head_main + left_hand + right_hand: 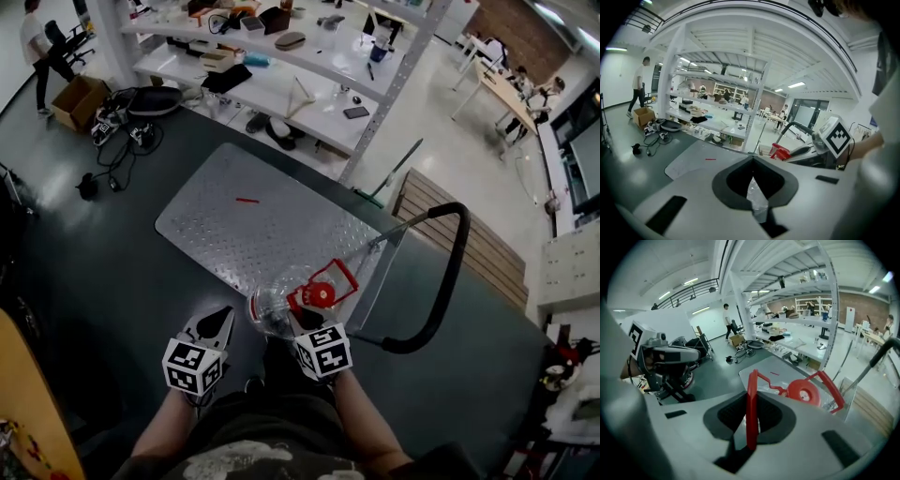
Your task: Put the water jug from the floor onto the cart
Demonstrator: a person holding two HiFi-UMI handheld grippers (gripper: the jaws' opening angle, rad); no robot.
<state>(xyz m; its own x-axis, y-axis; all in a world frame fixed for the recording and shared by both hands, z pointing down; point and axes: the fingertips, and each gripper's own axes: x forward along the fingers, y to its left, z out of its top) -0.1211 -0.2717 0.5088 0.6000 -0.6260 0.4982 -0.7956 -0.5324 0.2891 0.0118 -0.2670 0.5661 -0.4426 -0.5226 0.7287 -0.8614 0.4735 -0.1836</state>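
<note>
While the right hand-held gripper (300, 317) is clenched on the red plastic carry handle (751, 399) of the clear, red-capped plastic water jug (272, 307), the jug is right at the near edge of the grey checker-plate cart deck (234, 234). Left hand-held gripper (223, 321), just beside it, pinches a crinkled scrap of clear plastic (757, 199); jug's or not, can't tell.

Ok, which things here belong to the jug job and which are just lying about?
Job: water jug, cart, left gripper, right gripper.
Lying about: cardboard box, cables, shelves, pallet.
</note>
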